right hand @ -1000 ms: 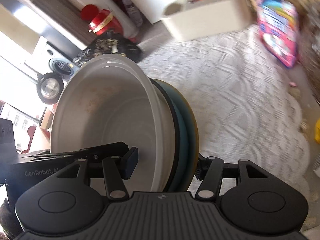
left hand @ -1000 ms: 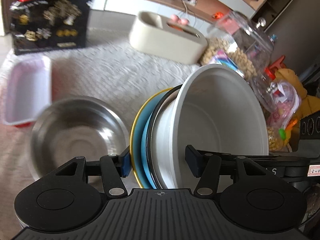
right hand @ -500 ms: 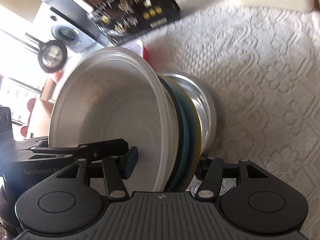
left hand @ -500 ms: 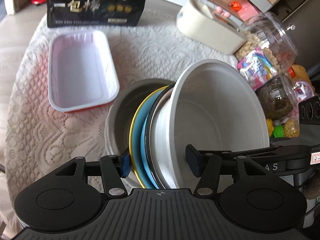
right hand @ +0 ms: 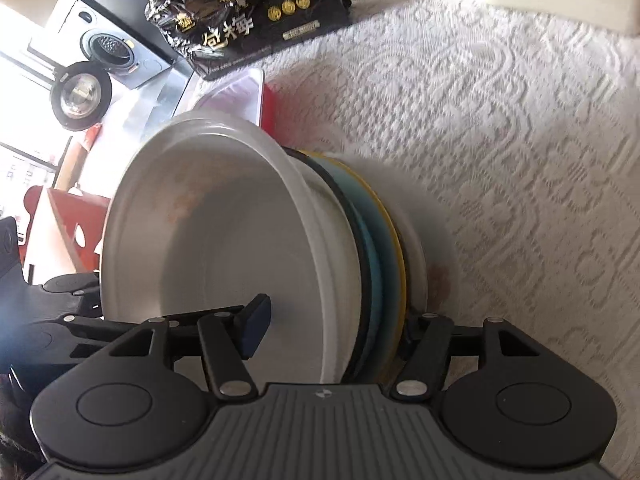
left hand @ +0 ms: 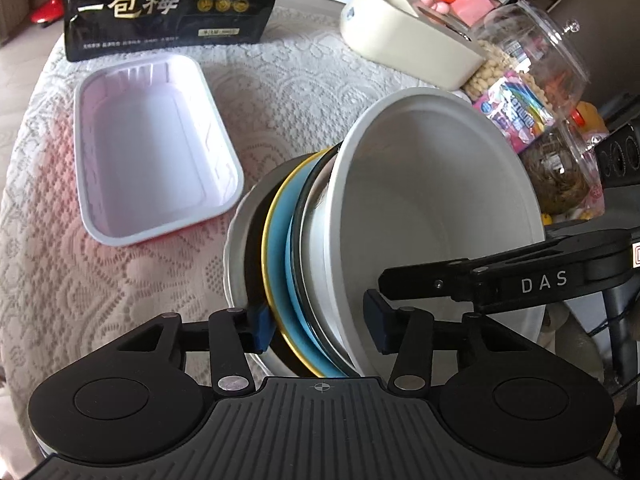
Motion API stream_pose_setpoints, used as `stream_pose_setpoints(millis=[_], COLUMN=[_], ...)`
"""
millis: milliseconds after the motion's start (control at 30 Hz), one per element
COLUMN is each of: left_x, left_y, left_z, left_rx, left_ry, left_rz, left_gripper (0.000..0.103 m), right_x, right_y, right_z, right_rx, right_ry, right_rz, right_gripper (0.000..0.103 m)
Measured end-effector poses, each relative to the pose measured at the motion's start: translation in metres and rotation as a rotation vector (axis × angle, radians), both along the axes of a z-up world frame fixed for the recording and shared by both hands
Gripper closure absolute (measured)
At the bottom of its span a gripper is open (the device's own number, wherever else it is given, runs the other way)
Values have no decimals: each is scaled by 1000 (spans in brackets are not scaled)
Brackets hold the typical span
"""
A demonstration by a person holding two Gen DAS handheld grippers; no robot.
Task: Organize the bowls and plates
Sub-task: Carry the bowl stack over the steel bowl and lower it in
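While both grippers clamp the same nested stack from opposite sides, the white bowl (left hand: pixel 432 216) sits uppermost, its mouth turned toward the cameras, with a black-rimmed dish (left hand: pixel 306 240), a blue plate (left hand: pixel 278 264) and a yellow-edged plate (left hand: pixel 267 240) packed behind it. The left gripper (left hand: pixel 320 326) has its jaws closed on the stack: one blue pad presses the yellow-edged plate from behind, the other sits inside the white bowl. The right gripper (right hand: pixel 332 322) grips the same way, one pad inside the bowl and the other finger behind the plates. From the left wrist view, the stack rests in or directly over a steel bowl (left hand: pixel 240 248) standing on the lace-covered table (left hand: pixel 120 280); whether the plates touch the steel cannot be told. A white rectangular tray (left hand: pixel 152 148) lies just beside the steel bowl, and a black snack bag (left hand: pixel 168 4) stands at the far edge of the table behind it. A cream container (left hand: pixel 400 36) and a clear jar of sweets (left hand: pixel 528 76) stand further off.
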State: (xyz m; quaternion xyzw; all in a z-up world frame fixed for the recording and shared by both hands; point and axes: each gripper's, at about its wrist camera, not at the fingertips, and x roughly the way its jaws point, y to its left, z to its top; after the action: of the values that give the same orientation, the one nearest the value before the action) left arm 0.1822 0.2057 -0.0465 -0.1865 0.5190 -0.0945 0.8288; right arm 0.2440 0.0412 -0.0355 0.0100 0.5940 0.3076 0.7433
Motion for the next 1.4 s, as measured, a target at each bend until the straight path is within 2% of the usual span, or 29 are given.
stream_pose_setpoints(millis=[167, 267, 367, 633, 800, 1400], left_x=[1, 2, 3, 1, 1, -2], left_y=[6, 13, 15, 15, 16, 16], left_z=[-2, -5, -6, -3, -2, 2], left_rx=[-29, -67, -70, -63, -68, -56], left_ry=[13, 32, 31, 27, 23, 21], left_rz=[7, 13, 15, 8, 12, 13], left_gripper=[60, 65, 68, 70, 71, 69], right_x=[2, 2, 4, 4, -3, -10], right_y=[1, -3, -4, -5, -3, -5], right_z=[0, 0, 0, 2, 9, 24], right_rx=[-16, -16, -17, -35, -63, -87], right_ry=[-5, 17, 40, 83, 55, 16], right_rz=[2, -6, -14, -5, 37, 30], right_gripper=[42, 43, 43, 46, 46, 46])
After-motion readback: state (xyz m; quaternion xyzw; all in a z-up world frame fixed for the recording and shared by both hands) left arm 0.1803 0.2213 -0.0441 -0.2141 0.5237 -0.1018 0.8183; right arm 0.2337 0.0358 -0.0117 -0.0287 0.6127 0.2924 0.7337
